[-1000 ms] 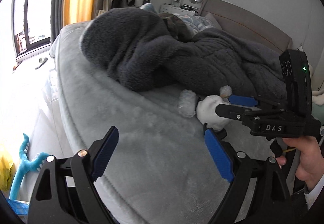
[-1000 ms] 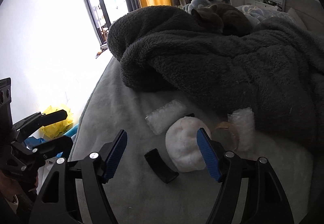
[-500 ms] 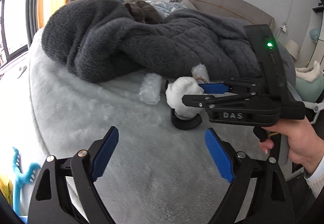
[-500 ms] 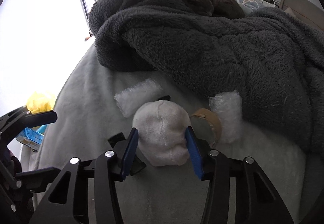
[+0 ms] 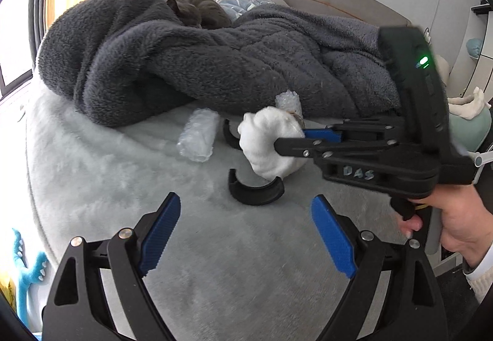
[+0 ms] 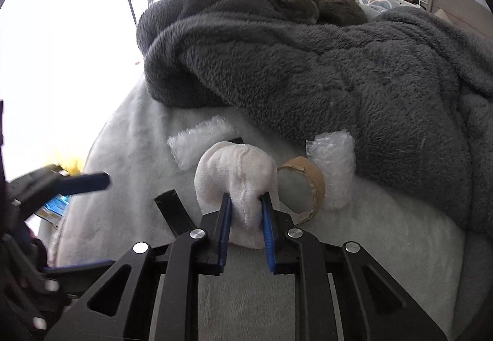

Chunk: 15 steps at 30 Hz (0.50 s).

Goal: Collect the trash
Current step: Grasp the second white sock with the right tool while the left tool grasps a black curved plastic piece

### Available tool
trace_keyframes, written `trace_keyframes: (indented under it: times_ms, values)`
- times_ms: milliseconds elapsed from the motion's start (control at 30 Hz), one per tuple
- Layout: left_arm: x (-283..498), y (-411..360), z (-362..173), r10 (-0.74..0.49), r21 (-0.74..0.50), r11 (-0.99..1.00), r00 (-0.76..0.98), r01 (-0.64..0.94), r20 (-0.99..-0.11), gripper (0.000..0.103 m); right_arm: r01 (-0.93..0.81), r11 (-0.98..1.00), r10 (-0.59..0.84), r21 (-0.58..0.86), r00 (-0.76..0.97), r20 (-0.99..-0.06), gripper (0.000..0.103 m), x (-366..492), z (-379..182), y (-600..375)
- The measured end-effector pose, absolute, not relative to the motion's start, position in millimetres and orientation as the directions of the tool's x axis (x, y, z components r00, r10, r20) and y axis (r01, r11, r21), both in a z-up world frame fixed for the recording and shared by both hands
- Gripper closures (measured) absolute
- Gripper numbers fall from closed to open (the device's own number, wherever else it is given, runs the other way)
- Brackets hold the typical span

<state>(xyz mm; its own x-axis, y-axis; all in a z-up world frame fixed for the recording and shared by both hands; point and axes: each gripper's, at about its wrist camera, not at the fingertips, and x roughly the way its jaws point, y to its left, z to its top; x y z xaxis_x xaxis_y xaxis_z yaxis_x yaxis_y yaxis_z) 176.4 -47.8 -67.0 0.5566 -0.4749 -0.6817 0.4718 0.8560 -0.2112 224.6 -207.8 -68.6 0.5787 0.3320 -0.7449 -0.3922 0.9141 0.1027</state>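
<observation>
A white cloth wad (image 6: 235, 174) lies on the pale grey bed (image 6: 385, 248). My right gripper (image 6: 245, 211) is closing its jaws, and the blue pads press into the wad's near end; the left wrist view shows this gripper (image 5: 289, 139) from the side with the wad (image 5: 268, 137) at its tips. My left gripper (image 5: 245, 202) stands open with nothing in it, just short of a black curved plastic piece (image 5: 255, 190). Two bubble-wrap pieces (image 6: 197, 144) (image 6: 334, 168) and a cardboard tape ring (image 6: 303, 187) lie beside the wad.
A dark grey fleece blanket (image 5: 215, 63) is heaped across the bed behind the trash, and a grey cat (image 6: 295, 2) lies curled on top of it. A second black curved piece (image 5: 228, 134) sits behind the wad. A blue toy (image 5: 27, 267) is on the floor at left.
My right gripper's jaws have come together around the white wad and now squeeze it. My left gripper, still open, has moved in toward the black curved piece.
</observation>
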Motion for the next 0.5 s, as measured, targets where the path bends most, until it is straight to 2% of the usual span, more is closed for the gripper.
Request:
trace_keyframes:
  times_ms: [233, 500]
  values:
    - [185, -65, -78, -0.456, -0.196, 0.862, 0.548, 0.467, -0.701, 0.021, -0.392, 0.901, 0.402, 0.183, 0.602, -0.689, 0.085, 212, -50, -234]
    - [191, -76, -90, -0.432, -0.184, 0.873, 0.543, 0.451, -0.720, 0.035, -0.395, 0.892, 0.437, 0.217, 0.637, -0.635, 0.085, 204, -31, -255]
